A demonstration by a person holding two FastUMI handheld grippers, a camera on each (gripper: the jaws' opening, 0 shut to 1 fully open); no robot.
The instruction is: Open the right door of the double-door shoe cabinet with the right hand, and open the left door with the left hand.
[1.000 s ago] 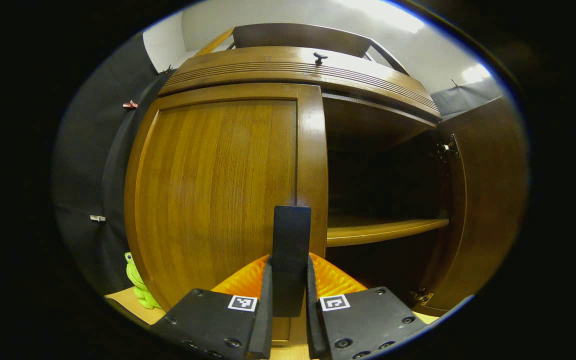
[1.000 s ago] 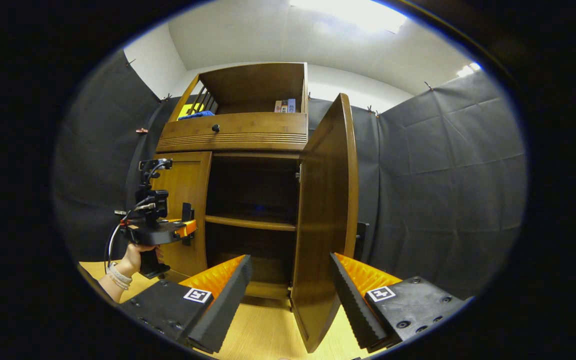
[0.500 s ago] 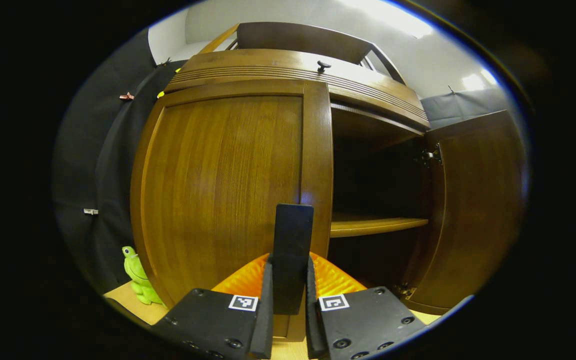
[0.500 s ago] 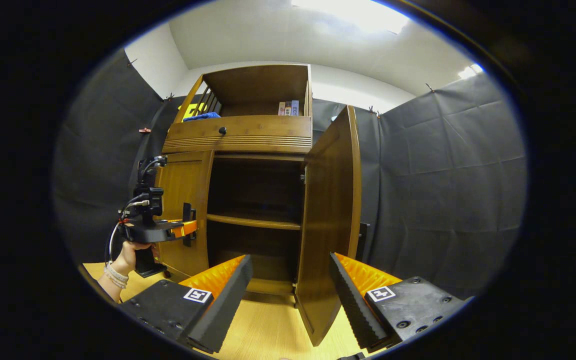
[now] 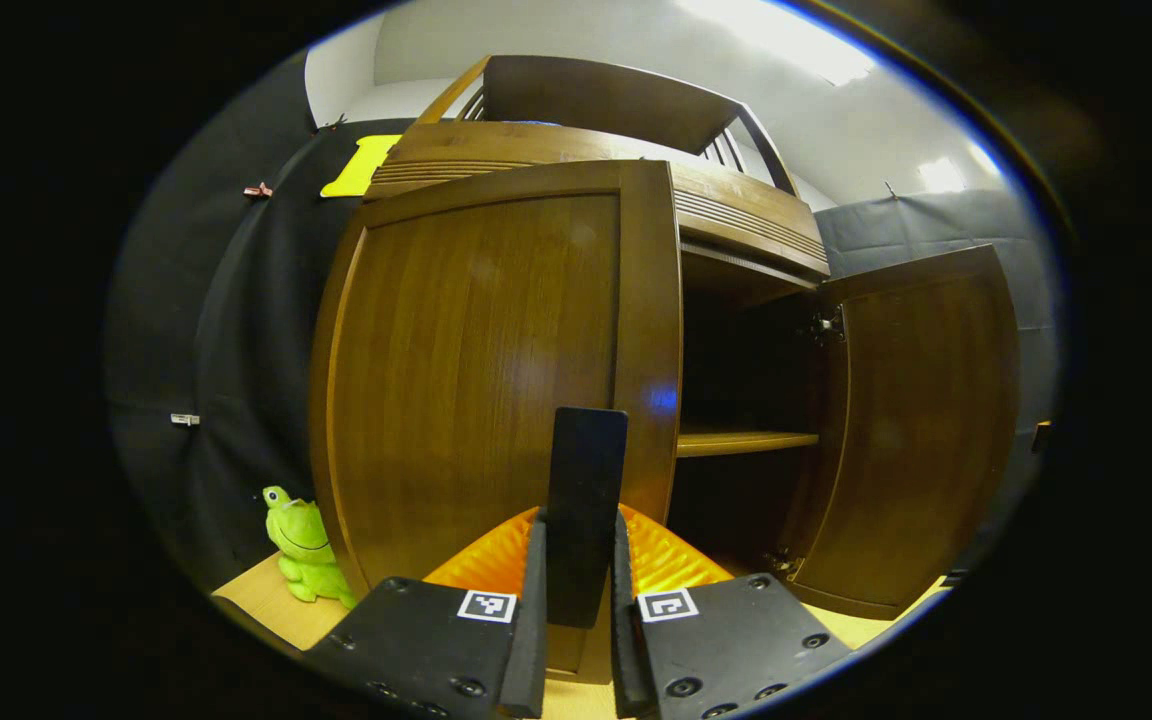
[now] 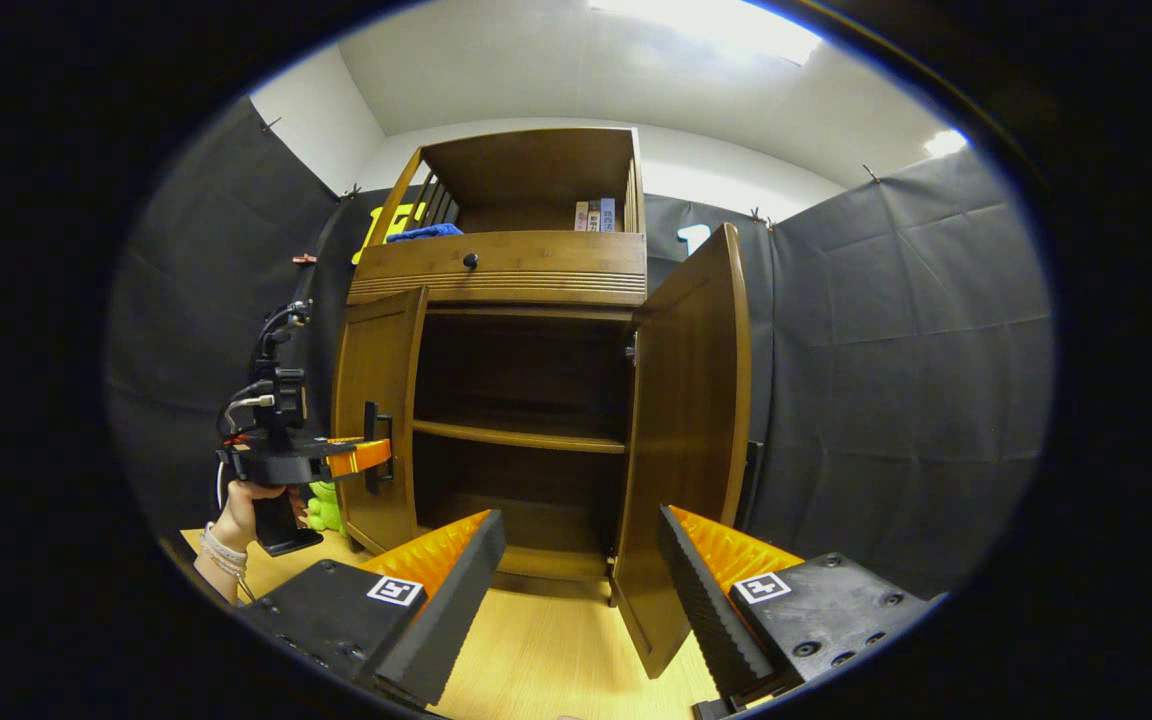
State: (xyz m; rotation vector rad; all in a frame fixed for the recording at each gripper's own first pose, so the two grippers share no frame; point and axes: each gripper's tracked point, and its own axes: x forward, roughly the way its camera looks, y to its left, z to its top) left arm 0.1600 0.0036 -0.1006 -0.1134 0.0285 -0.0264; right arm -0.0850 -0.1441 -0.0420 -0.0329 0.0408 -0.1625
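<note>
The brown wooden shoe cabinet (image 6: 496,265) stands before me. In the left gripper view, my left gripper (image 5: 577,540) is shut on the upright black handle (image 5: 586,470) of the left door (image 5: 476,370), which stands partly swung out from the frame. From the right gripper view, that same left gripper (image 6: 361,458) sits at the left door (image 6: 376,400), held by a hand (image 6: 236,500). The right door (image 6: 686,430) hangs wide open. My right gripper (image 6: 581,540) is open, apart from the right door, with nothing between its fingers.
A green frog toy (image 5: 304,545) sits on the wooden floor (image 6: 556,650) left of the cabinet. Inside is a bare shelf (image 6: 516,437). Books (image 6: 591,214) and a blue cloth (image 6: 426,232) lie in the top compartment. Black cloth walls surround the cabinet.
The left door has swung outward with my left gripper shut on its handle. The right gripper has drawn back a little from the open right door.
</note>
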